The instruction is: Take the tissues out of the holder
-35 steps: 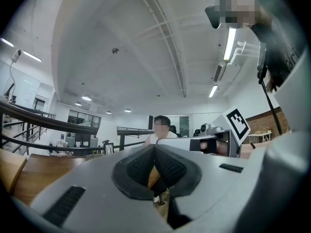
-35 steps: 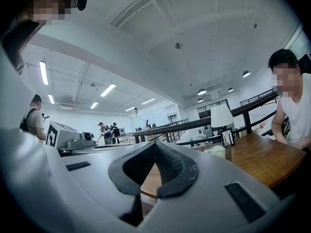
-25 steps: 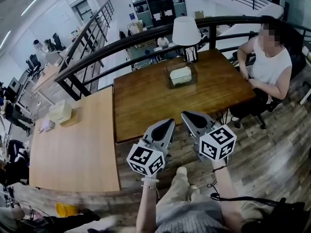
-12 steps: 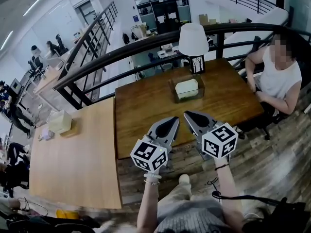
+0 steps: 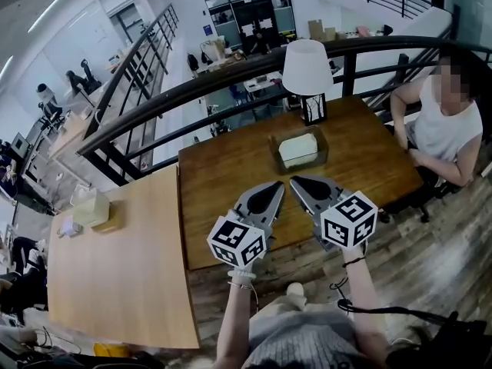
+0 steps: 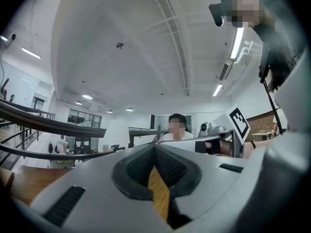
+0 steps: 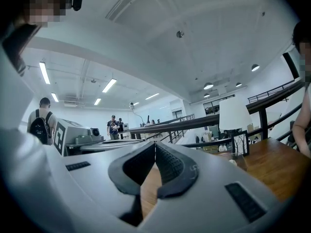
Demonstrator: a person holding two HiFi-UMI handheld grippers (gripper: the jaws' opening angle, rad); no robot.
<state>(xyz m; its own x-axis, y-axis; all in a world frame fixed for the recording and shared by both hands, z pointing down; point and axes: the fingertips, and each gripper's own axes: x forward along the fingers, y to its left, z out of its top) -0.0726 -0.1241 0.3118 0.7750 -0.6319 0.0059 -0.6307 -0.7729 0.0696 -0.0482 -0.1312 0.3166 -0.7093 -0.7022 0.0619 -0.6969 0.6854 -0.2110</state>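
A clear tissue holder [image 5: 298, 151] with white tissues in it stands on the dark wooden table [image 5: 231, 167], toward the far side, in front of a white lamp [image 5: 307, 75]. Both grippers are held side by side and level over the table's near edge, pointing at the holder and well short of it. My left gripper [image 5: 275, 187] is shut with nothing between its pads, and so is my right gripper [image 5: 296, 181]. In the left gripper view the jaws [image 6: 155, 147] meet at the tip. In the right gripper view the jaws [image 7: 155, 144] also meet, with the lamp [image 7: 233, 118] ahead to the right.
A person [image 5: 450, 125] sits at the table's right end. A lighter wooden table [image 5: 115, 267] adjoins on the left, with another tissue box [image 5: 91, 206] at its far corner. A dark railing [image 5: 231, 68] runs behind both tables.
Both grippers have moved forward together, from over the floor to over the table's near edge. The holder and lamp are nearer to them. The jaws stay shut.
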